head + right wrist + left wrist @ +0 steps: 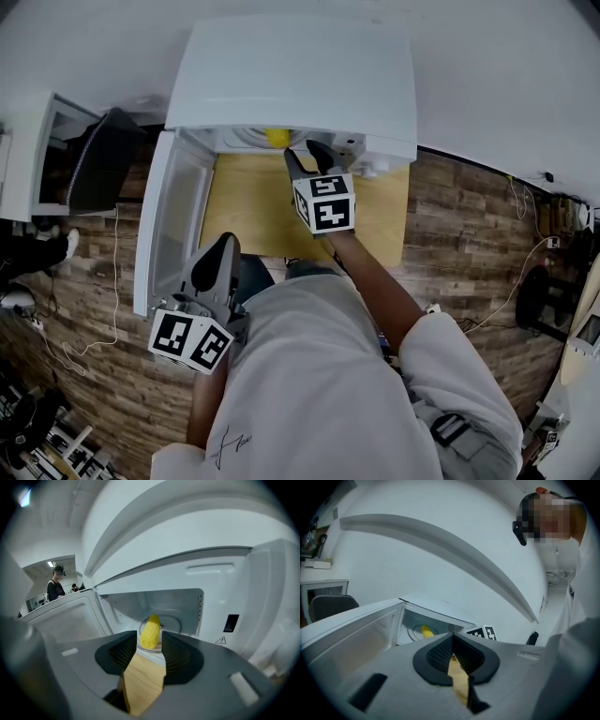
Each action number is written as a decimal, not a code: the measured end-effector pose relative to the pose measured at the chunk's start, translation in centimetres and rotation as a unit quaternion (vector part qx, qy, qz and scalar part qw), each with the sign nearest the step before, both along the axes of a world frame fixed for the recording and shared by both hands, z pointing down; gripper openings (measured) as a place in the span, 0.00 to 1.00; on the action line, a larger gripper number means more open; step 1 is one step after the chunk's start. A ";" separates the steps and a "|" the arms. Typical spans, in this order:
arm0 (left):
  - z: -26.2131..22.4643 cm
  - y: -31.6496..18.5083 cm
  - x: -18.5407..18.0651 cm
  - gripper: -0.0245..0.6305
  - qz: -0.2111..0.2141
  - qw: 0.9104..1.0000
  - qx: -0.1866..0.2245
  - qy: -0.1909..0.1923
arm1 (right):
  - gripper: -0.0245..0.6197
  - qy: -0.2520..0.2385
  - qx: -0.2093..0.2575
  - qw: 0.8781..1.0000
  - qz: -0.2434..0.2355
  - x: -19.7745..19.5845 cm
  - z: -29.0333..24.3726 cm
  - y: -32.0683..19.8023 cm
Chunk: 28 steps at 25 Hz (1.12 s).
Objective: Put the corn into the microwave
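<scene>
The yellow corn lies on the glass turntable inside the white microwave, whose door is swung out to the left. In the right gripper view the corn shows beyond the jaws, apart from them. My right gripper hangs just before the oven mouth, over the wooden table, open with nothing between its fingers. My left gripper is lower left beside the door's outer edge, its pads meeting at the tips with nothing held. In the left gripper view the corn shows through the opening.
A black chair and a white desk stand left of the microwave. A white cable trails over the wooden floor. A person stands far off in the room.
</scene>
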<state>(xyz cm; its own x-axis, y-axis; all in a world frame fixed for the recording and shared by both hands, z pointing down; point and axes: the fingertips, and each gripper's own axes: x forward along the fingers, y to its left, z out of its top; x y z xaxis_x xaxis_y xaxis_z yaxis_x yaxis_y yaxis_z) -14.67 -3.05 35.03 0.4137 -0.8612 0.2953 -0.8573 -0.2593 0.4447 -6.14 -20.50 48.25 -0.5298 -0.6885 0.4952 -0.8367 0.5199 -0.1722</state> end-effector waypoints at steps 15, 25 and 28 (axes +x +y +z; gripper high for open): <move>0.1 -0.1 -0.1 0.02 -0.016 1.000 0.007 -0.006 | 0.19 -0.028 -0.015 0.999 -0.028 1.0 -1.7 2.9; 0.3 -0.2 -0.5 0.02 -0.010 0.999 0.013 -0.028 | 0.14 -0.033 -0.020 0.999 -0.028 1.7 -2.6 4.5; 0.4 -0.1 -0.6 0.02 -0.010 0.999 0.012 -0.028 | 0.14 -0.035 -0.020 0.999 -0.031 1.9 -3.0 5.1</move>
<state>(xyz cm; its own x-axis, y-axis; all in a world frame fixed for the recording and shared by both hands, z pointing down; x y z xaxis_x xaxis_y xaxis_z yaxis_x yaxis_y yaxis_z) -15.23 -3.14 35.41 0.3792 -0.8763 0.2970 -0.8860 -0.2514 0.3895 -4.20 -15.44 45.23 -0.6052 -0.6332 0.4825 -0.7881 0.5620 -0.2510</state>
